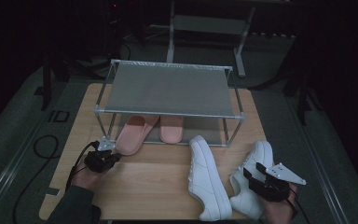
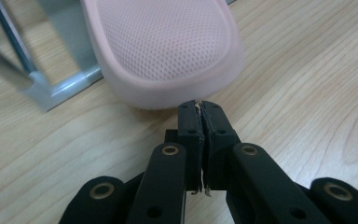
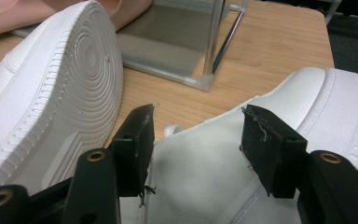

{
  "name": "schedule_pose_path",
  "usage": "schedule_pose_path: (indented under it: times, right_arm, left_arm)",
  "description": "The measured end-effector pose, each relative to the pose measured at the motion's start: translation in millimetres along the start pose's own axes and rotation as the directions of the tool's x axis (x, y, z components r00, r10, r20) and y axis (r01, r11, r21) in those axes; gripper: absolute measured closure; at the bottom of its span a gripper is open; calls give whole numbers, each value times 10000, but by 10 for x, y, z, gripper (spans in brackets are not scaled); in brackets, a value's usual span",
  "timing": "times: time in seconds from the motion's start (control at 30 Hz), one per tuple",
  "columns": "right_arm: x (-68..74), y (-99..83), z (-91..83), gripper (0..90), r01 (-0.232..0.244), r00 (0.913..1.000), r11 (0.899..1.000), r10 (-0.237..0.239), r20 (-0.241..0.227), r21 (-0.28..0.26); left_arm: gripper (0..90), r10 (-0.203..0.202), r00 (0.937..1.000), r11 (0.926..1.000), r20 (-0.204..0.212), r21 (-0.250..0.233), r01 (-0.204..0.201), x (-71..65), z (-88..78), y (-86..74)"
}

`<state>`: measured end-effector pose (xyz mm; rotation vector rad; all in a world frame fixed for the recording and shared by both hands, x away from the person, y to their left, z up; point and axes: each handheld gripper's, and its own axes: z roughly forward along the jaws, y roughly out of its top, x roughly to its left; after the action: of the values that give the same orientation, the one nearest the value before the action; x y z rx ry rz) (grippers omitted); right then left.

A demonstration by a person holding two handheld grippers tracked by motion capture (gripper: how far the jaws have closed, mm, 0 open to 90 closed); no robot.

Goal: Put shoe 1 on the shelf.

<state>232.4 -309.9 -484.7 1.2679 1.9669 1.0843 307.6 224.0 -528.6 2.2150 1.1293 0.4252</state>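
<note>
1. Black letters "ID" (image 1: 58, 116) are on the grey floor, left of the table
2. The wooden table (image 1: 154, 182) holds a metal shoe rack (image 1: 168, 88) with flat grey shelves
3. Two soft pink slippers (image 1: 136, 133) with tiny dots lie on the bottom shelf
4. The left gripper (image 2: 199, 106) is squeezed tight with nothing in it, just at a slipper's heel
5. Two smooth white sneakers (image 1: 206, 179) lie in front, one on its side showing a ridged sole
6. The right gripper (image 3: 198, 128) is wide apart over the right sneaker (image 3: 326, 100)
</note>
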Motion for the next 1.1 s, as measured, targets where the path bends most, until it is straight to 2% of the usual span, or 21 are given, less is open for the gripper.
schedule_pose_path:
  times: [0.3,0.33,0.47,1.1]
  right_arm:
    - [0,-1,0,432,5,10000,10000,-5,-1,0]
    - [-1,-1,-1,432,8,10000,10000,-8,0,2]
    - [-2,-1,-2,432,5,10000,10000,-5,-4,-3]
    - [-3,-2,-1,432,3,10000,10000,-3,-10,-12]
  left_arm:
    - [870,330,9993,9994,162,49,-331,-69,104,128]
    - [869,515,9983,9986,256,82,-518,-106,155,194]
    - [868,697,9969,9975,360,68,-700,-145,213,257]
    - [865,1064,9923,9943,634,43,-1069,-209,383,451]
